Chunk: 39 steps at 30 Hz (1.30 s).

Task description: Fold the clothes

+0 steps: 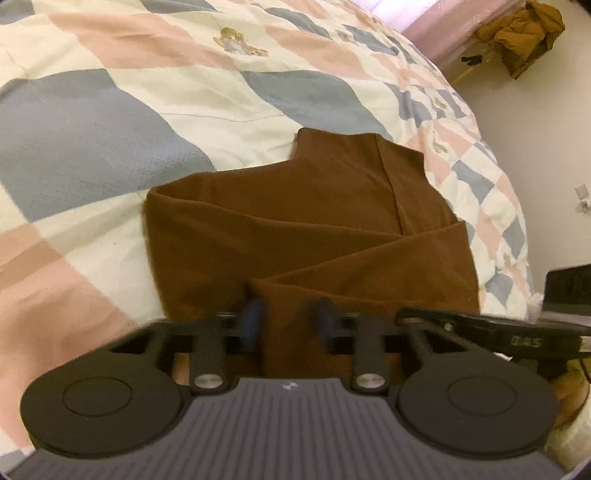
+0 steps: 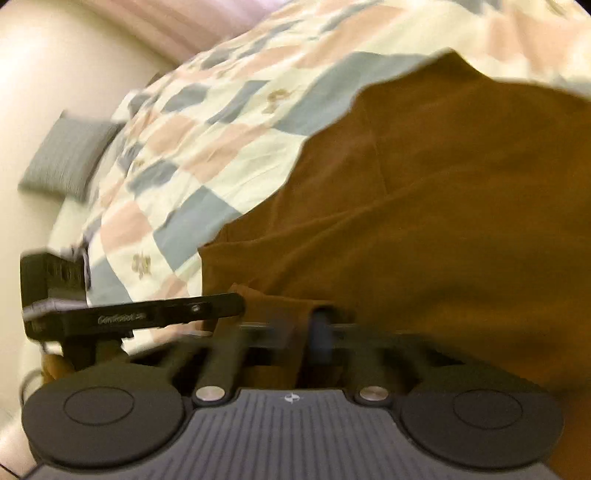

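Blurring hides the right gripper, but its jaws look pinched on the brown garment's near hem; left gripper jaws sit narrow with a fabric fold between. Garment's spread on the quilted bed, pastel diamond patches. Grey cushion at 9 o'clock, mustard jacket at 1

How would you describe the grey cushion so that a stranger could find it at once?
Start at the bed's patchwork quilt of cream, pink and blue-grey squares. Beyond its far edge, beside the pale wall, lies the grey cushion. It alone is plain grey and ribbed, unlike the brown garment.
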{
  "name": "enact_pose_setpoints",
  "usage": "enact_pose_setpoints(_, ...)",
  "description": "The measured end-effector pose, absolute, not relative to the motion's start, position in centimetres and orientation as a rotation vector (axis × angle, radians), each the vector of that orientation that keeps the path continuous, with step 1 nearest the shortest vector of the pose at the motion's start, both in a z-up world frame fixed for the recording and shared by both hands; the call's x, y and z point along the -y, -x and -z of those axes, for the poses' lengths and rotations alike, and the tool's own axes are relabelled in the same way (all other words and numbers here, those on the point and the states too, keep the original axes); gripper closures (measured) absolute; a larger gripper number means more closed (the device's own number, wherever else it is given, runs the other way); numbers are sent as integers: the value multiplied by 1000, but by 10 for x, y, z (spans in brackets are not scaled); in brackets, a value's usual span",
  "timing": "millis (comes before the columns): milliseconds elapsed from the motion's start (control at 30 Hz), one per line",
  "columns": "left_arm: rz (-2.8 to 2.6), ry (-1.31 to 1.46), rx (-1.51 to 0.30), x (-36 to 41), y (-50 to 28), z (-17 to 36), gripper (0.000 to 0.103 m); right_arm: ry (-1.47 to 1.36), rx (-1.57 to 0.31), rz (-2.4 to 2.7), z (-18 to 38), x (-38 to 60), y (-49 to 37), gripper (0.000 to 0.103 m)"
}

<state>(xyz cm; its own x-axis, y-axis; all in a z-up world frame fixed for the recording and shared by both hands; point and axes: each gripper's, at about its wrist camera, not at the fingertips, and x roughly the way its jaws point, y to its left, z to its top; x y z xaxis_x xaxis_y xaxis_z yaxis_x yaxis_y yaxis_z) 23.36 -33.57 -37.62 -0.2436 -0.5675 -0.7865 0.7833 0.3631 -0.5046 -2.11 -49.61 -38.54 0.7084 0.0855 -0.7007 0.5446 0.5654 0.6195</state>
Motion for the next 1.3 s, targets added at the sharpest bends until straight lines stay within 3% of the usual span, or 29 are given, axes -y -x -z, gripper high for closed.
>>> enact_pose_setpoints(200,1273,-39,-1153,301,-241,365,102,-713,-630,225,358,482,27,98)
enact_pose_setpoints(233,1248,-22,-1156,297,-243,367,101,-702,-647,226,359,480,25,86)
enact_pose_setpoints(267,1207,-49,-1185,298,-246,375,100,-691,-664,227,360,478,23,83)
enact_pose_setpoints(333,1159,-107,-1220,301,-247,385,98,-669,-697,229,362,474,19,86)
enact_pose_setpoints(433,1170,-127,-1172,300,-245,373,88,-636,-747,232,365,469,13,79)
enact_pose_setpoints(600,1344,-206,-1037,299,-215,337,88,-580,-829,238,371,460,3,81)
enact_pose_setpoints(767,1346,-464,-1031,316,-180,365,88,-537,-911,251,379,454,-5,80)
enact_pose_setpoints(867,1321,-411,-986,316,-186,358,90,-553,-857,265,371,462,4,80)
enact_pose_setpoints(967,1302,-414,-990,322,-188,358,90,-560,-843,290,373,471,7,68)
enact_pose_setpoints(1033,1260,-508,-1021,332,-185,371,90,-578,-883,309,382,480,10,76)
enact_pose_setpoints(1100,1252,-515,-1021,332,-185,365,90,-627,-881,306,383,492,20,74)
enact_pose_setpoints(1167,1240,-495,-1012,329,-192,353,86,-670,-869,319,381,510,35,67)
enact_pose_setpoints(1233,1223,-452,-997,323,-205,338,66,-700,-838,365,373,541,58,55)
enact_pose_setpoints(1300,1194,-414,-1025,321,-229,336,64,-730,-807,410,366,571,81,55)
